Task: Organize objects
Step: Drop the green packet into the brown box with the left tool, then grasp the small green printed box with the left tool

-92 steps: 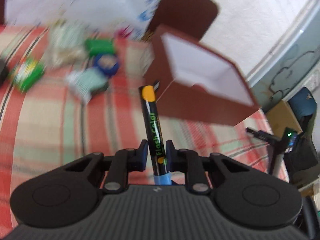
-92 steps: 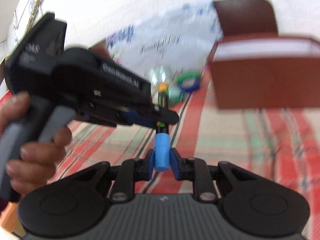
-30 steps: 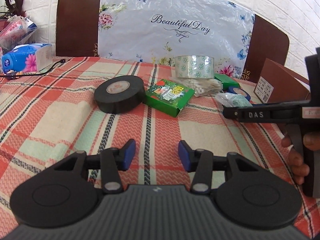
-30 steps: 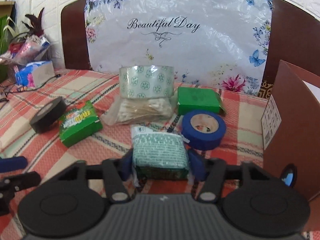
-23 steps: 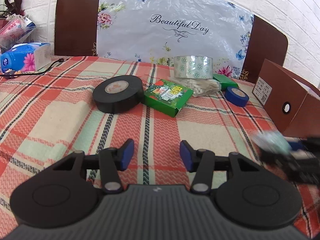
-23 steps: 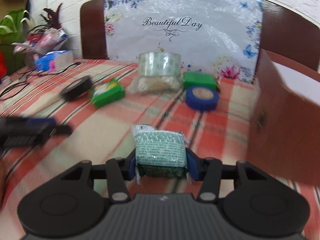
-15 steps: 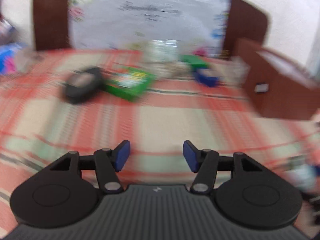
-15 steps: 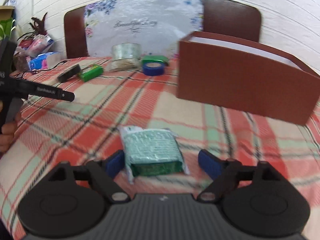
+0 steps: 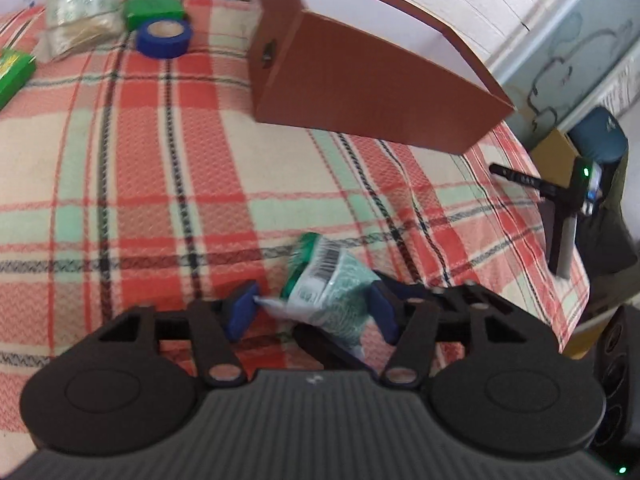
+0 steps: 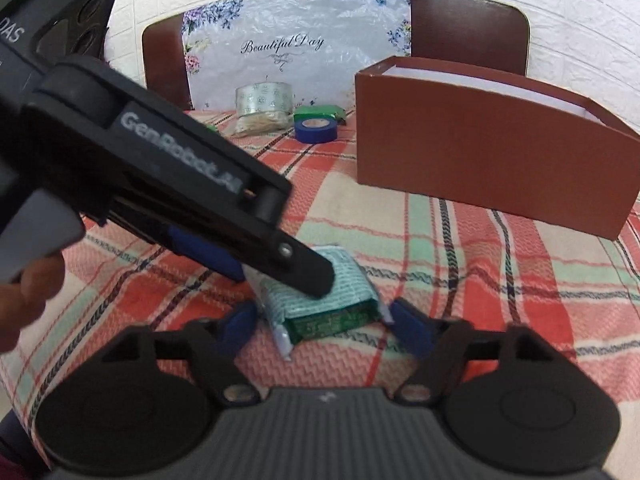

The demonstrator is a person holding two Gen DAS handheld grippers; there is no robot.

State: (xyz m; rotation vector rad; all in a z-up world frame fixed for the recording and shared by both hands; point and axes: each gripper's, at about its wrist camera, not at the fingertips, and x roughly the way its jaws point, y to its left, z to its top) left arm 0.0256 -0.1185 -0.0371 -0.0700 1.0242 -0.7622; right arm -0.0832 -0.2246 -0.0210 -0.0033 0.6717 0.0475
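Note:
A small teal-and-green wrapped packet (image 9: 328, 284) (image 10: 320, 308) lies tilted on the checked tablecloth, well in front of the open brown box (image 9: 360, 88) (image 10: 480, 168). My left gripper (image 9: 312, 310) (image 10: 278, 278) reaches in from the left, held by a hand (image 10: 28, 292). Its jaws are closing with the packet between them, and both blue pads touch the wrapper. My right gripper (image 10: 326, 326) also straddles the packet. Its jaws are closing too, with a slim gap still showing on each side.
At the back stand a blue tape roll (image 9: 164, 38) (image 10: 316, 128), a clear tape roll (image 10: 264, 98), a green box (image 9: 152, 8) and a bag of cotton swabs (image 9: 76, 36). Another green box (image 9: 12, 76) sits far left. The table's right edge (image 9: 576, 280) drops off near a black device (image 9: 560, 216).
The right gripper carried the packet back to the near side of the cloth, let it go and opened wide, then narrowed. The left gripper swung right and came around the packet.

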